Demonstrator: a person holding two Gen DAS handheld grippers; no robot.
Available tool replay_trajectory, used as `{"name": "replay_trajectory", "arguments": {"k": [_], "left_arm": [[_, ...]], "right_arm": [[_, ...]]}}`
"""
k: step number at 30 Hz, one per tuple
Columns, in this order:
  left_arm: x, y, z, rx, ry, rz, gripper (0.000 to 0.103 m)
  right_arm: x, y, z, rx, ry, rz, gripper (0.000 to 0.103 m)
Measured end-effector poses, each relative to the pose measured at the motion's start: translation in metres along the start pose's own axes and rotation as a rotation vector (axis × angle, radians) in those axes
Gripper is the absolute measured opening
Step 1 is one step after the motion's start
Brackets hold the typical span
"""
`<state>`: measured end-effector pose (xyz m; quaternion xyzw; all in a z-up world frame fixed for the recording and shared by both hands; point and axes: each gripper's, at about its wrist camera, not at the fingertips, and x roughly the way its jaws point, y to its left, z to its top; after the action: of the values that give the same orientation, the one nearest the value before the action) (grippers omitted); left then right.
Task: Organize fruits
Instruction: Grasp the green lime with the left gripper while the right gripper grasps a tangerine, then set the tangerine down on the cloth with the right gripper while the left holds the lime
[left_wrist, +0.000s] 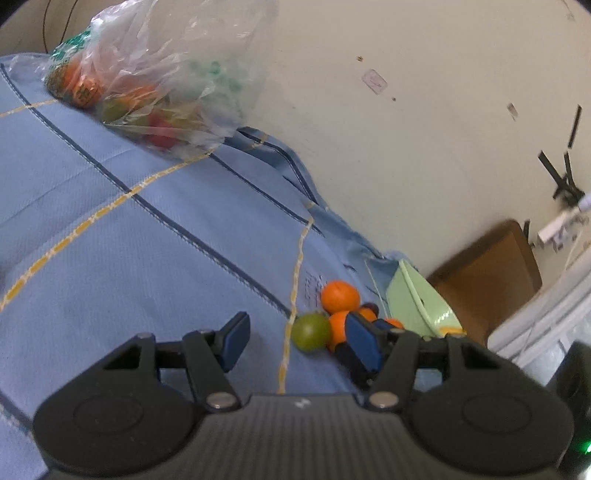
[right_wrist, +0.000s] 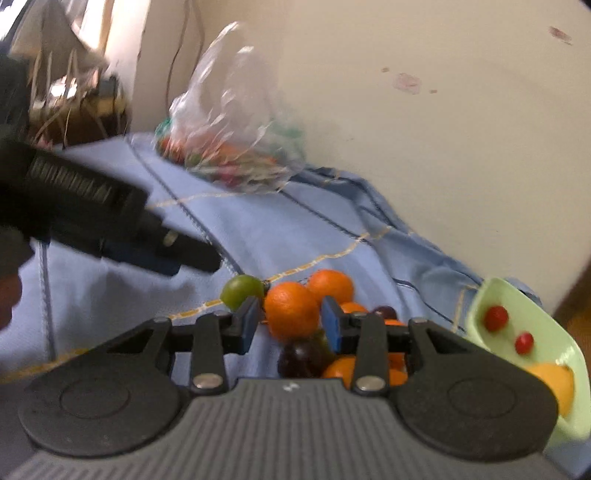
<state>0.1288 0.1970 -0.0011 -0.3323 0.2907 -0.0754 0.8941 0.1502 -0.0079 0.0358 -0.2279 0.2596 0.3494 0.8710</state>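
A pile of loose fruit lies on the blue tablecloth (left_wrist: 129, 236): oranges (right_wrist: 291, 310), a green lime (right_wrist: 242, 290) and a dark plum (right_wrist: 301, 358). The pile also shows in the left wrist view, with an orange (left_wrist: 340, 295) and the lime (left_wrist: 310, 331). A pale green bowl (right_wrist: 554, 332) at the right holds two small red fruits (right_wrist: 495, 318) and an orange piece. My right gripper (right_wrist: 290, 323) is open, its jaws on either side of the front orange. My left gripper (left_wrist: 295, 341) is open and empty, left of the pile; it shows in the right wrist view (right_wrist: 177, 256).
A clear plastic bag (left_wrist: 147, 85) with more fruit lies at the far left of the cloth against the cream wall. The bowl (left_wrist: 417, 299) sits at the cloth's right end. A brown chair (left_wrist: 487, 280) stands beyond the table's right end.
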Motion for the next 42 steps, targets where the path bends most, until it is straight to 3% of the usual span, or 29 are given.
{"name": "replay_trajectory", "arguments": {"k": [1, 3, 8, 12, 14, 15, 17, 21, 27, 34, 42], "left_arm": [[0.001, 0.002, 0.000, -0.006, -0.001, -0.002, 0.057], [0.001, 0.002, -0.001, 0.006, -0.010, 0.005, 0.057], [0.015, -0.029, 0.002, 0.160, -0.005, 0.057, 0.057], [0.034, -0.064, -0.011, 0.386, -0.038, 0.197, 0.057], [0.044, -0.067, -0.017, 0.430, -0.028, 0.249, 0.043], [0.049, -0.067, -0.019, 0.437, -0.005, 0.258, 0.043], [0.051, -0.069, -0.021, 0.439, 0.019, 0.229, 0.029], [0.048, -0.078, -0.029, 0.466, 0.015, 0.261, 0.028], [0.013, -0.091, -0.058, 0.380, 0.047, 0.170, 0.028], [-0.001, -0.132, -0.108, 0.500, 0.102, 0.161, 0.028], [-0.005, -0.146, -0.126, 0.535, 0.107, 0.195, 0.028]], "right_arm": [[0.002, 0.002, 0.000, -0.029, -0.013, -0.023, 0.032], [-0.003, -0.001, 0.002, -0.032, -0.028, -0.017, 0.032], [-0.062, -0.030, -0.010, 0.169, -0.153, 0.007, 0.032], [-0.092, -0.042, -0.044, 0.299, -0.127, 0.042, 0.032], [-0.100, -0.043, -0.059, 0.345, -0.100, 0.054, 0.032], [-0.103, -0.041, -0.064, 0.363, -0.096, 0.059, 0.032], [-0.108, -0.040, -0.074, 0.389, -0.094, 0.057, 0.032], [-0.104, -0.041, -0.081, 0.434, -0.063, 0.044, 0.032], [-0.115, -0.040, -0.085, 0.472, -0.087, 0.039, 0.032], [-0.148, -0.047, -0.106, 0.573, -0.114, 0.034, 0.032], [-0.162, -0.052, -0.128, 0.702, -0.082, 0.055, 0.032]]}}
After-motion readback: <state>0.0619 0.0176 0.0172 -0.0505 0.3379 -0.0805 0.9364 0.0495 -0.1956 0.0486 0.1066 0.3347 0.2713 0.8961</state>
